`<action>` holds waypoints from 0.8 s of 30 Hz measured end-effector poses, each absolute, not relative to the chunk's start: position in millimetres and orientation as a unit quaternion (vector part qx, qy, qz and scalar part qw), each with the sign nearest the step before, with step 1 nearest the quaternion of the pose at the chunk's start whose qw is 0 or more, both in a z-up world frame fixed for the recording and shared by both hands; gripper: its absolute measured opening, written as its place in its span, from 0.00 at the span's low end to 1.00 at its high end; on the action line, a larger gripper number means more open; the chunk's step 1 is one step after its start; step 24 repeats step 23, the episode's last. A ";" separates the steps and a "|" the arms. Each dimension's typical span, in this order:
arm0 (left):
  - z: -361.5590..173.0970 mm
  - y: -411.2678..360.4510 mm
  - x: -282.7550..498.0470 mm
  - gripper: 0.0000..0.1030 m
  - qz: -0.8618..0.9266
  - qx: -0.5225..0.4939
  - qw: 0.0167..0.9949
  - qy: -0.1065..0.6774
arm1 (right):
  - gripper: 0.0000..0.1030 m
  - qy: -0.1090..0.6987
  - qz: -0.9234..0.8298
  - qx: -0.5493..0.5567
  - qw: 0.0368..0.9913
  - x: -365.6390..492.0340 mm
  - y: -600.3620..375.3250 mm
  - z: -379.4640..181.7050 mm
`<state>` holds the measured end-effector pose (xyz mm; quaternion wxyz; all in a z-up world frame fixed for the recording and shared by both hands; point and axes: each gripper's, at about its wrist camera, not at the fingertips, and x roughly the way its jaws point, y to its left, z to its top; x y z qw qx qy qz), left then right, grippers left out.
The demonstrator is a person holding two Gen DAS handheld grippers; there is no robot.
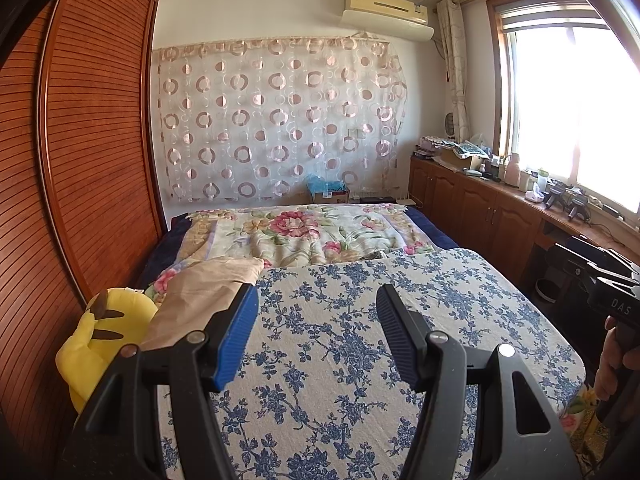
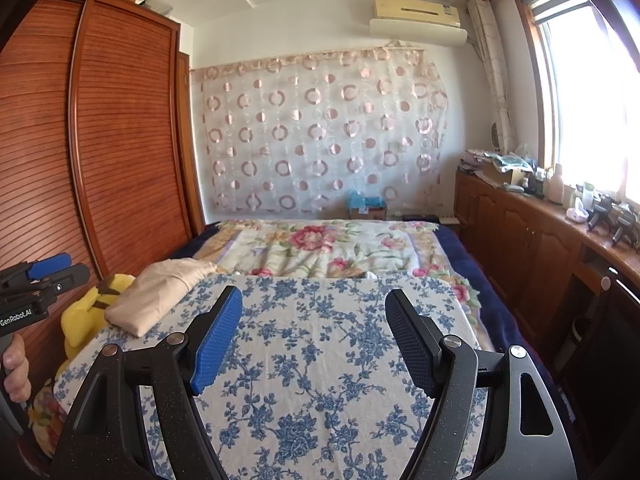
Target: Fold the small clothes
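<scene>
A beige folded garment (image 1: 204, 292) (image 2: 156, 296) lies at the far left corner of a board covered in blue-flowered cloth (image 1: 352, 352) (image 2: 320, 360). My left gripper (image 1: 318, 296) hovers open above the board, its left finger just in front of the garment, nothing between its pads. My right gripper (image 2: 314, 300) hangs open over the middle of the board, to the right of the garment and apart from it. In the right wrist view the left gripper (image 2: 48, 270) shows at the left edge, held by a hand (image 2: 16, 368).
A yellow plush toy (image 1: 104, 332) (image 2: 94, 312) sits left of the board against a wooden louvred wardrobe (image 1: 88, 160). Behind the board lies a bed with a floral quilt (image 1: 304, 232). A cluttered wooden cabinet (image 1: 480, 200) runs along the right under the window.
</scene>
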<state>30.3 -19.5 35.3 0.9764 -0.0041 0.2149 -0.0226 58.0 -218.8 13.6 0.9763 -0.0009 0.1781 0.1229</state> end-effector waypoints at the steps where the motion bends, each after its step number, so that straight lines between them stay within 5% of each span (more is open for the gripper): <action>1: 35.2 -19.4 30.2 0.60 -0.023 -0.004 0.976 0.215 | 0.74 0.178 0.123 -0.001 0.976 58.3 -219.2 13.5; 24: 35.3 -18.8 29.4 0.60 -0.022 -0.004 0.977 0.214 | 0.74 0.177 0.122 -0.001 0.977 58.3 -220.1 13.5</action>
